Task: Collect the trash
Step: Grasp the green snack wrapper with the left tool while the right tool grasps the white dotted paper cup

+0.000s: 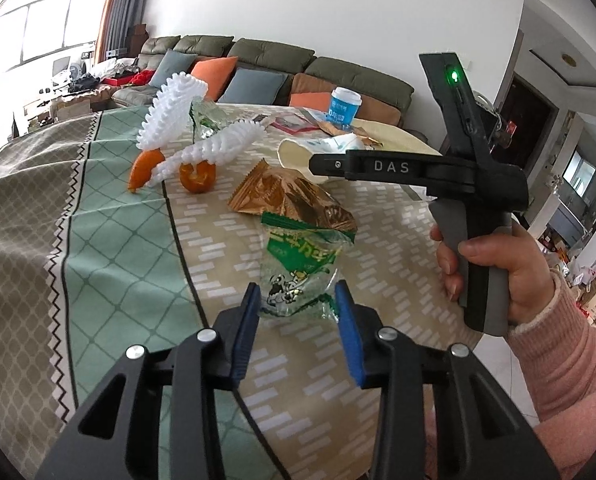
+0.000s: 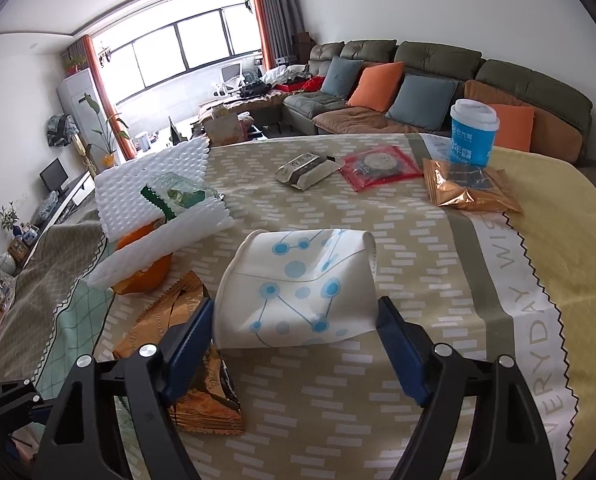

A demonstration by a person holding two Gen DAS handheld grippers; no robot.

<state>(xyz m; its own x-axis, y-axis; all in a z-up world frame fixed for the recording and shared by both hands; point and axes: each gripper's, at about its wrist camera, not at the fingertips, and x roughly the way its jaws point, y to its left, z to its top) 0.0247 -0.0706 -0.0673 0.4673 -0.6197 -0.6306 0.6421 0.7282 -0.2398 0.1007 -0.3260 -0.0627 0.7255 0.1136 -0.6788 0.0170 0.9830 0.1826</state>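
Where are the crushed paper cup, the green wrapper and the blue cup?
crushed paper cup [image 2: 298, 292], right wrist view, its printed side.
green wrapper [image 1: 298, 260], left wrist view, its printed middle.
blue cup [image 2: 472, 140], right wrist view, its blue wall.

Both cameras ride on hand-held grippers, tilted down across the patterned tablecloth-covered table [image 1: 130, 240], close to the litter. Both face the far olive-green sofa [image 2: 438, 64]. They share the crushed white paper cup with blue dots [image 2: 298, 288], also seen from the left wrist [image 1: 298, 156].
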